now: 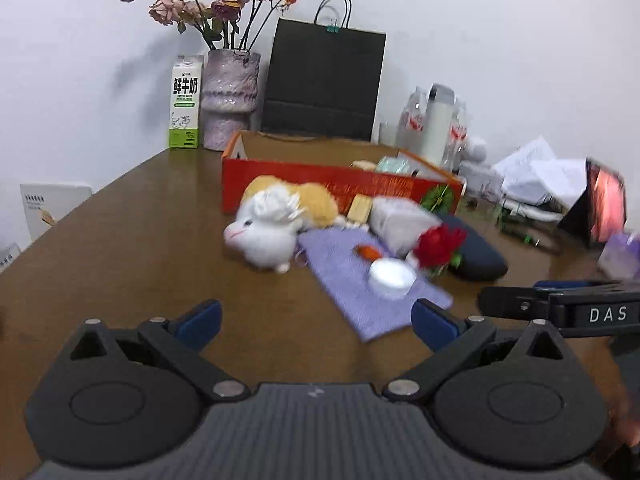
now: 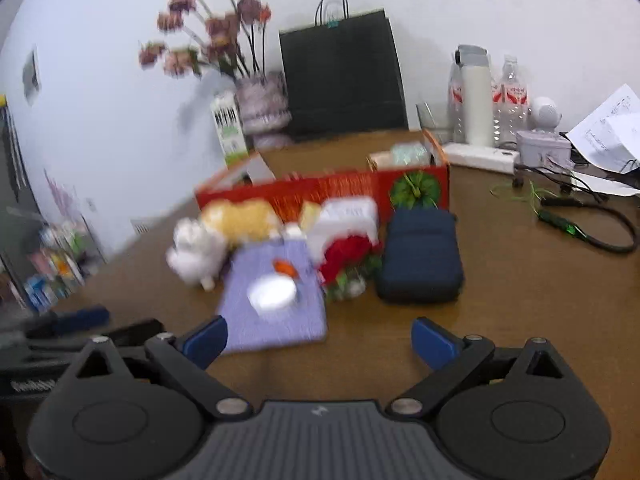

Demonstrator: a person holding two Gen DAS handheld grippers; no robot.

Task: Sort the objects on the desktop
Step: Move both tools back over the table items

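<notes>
A pile of objects lies before a red cardboard box [image 1: 320, 180] [image 2: 344, 190]: a white plush rabbit [image 1: 266, 236] [image 2: 196, 254], a yellow plush [image 1: 312, 200] [image 2: 244, 218], a purple cloth [image 1: 360, 284] [image 2: 276, 304] bearing a white round lid [image 1: 391, 276] [image 2: 272, 292] and a small orange piece [image 1: 368, 252] [image 2: 285, 267], a red rose [image 1: 438, 246] [image 2: 346, 256], a white packet [image 1: 400, 220] [image 2: 348, 216] and a dark blue pouch [image 1: 476, 256] [image 2: 420, 258]. My left gripper [image 1: 316, 322] is open and empty, short of the cloth. My right gripper [image 2: 320, 342] is open and empty, near the cloth's front edge.
A milk carton [image 1: 185, 104], a vase of dried roses [image 1: 230, 100] and a black paper bag [image 1: 324, 84] [image 2: 344, 80] stand by the back wall. Bottles [image 2: 476, 100], papers [image 2: 608, 128], cables [image 2: 592, 224] and a tablet [image 1: 604, 208] crowd the right side.
</notes>
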